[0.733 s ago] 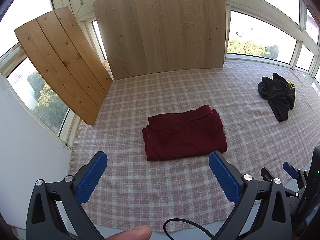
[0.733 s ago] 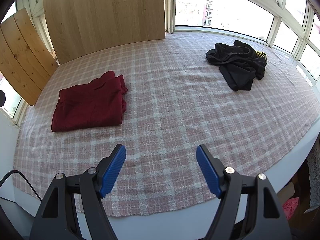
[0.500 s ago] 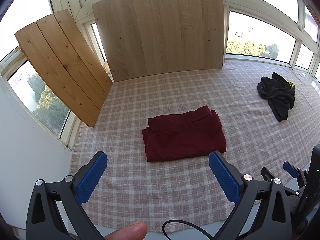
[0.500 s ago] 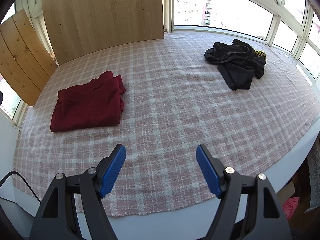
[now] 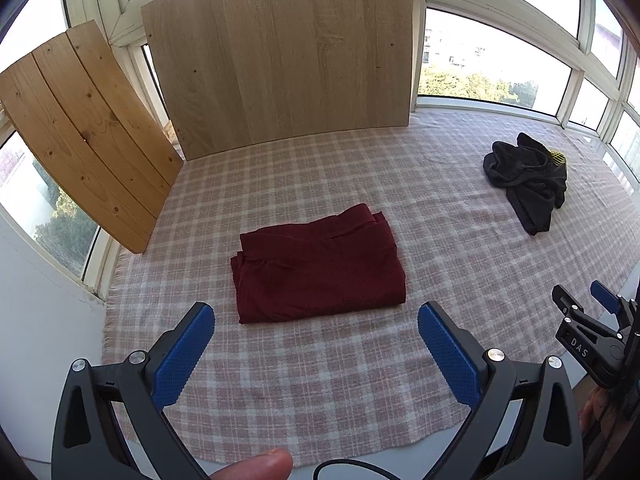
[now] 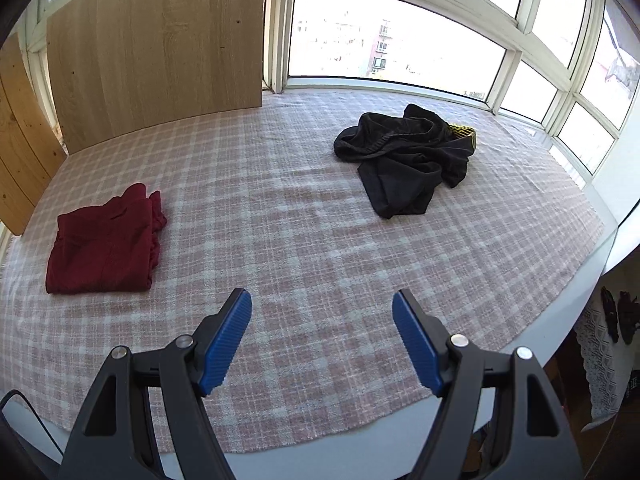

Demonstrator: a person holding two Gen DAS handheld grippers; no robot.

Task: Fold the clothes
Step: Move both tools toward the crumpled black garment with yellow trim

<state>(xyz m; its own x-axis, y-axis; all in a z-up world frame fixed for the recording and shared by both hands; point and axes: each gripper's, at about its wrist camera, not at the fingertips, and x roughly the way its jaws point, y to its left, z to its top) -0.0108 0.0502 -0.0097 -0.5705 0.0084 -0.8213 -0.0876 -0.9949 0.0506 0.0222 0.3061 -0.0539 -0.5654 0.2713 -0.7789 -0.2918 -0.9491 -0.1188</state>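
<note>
A dark red garment [image 5: 318,266] lies folded into a flat rectangle on the checked cloth [image 5: 320,380]; the right wrist view has it at the left [image 6: 106,242]. A black garment [image 6: 406,160] lies crumpled at the far right [image 5: 526,178], with something yellow under its far edge. My left gripper [image 5: 316,320] hangs open above the cloth just in front of the red garment, nothing between its blue pads. My right gripper [image 6: 322,306] is open too, over bare cloth near the front edge, well short of the black garment. It shows in the left wrist view at the right edge [image 5: 582,304].
Two wooden boards lean against the windows: a pale one [image 5: 280,56] at the back and a plank panel [image 5: 80,128] at the left. Windows ring the table. The cloth's front edge [image 6: 320,436] runs near the grippers. A fingertip [image 5: 256,466] and a black cable [image 5: 344,468] show below.
Both views have swung to the right: the red garment sits further left in the right wrist view and the black garment nearer the middle. Both grippers stay open.
</note>
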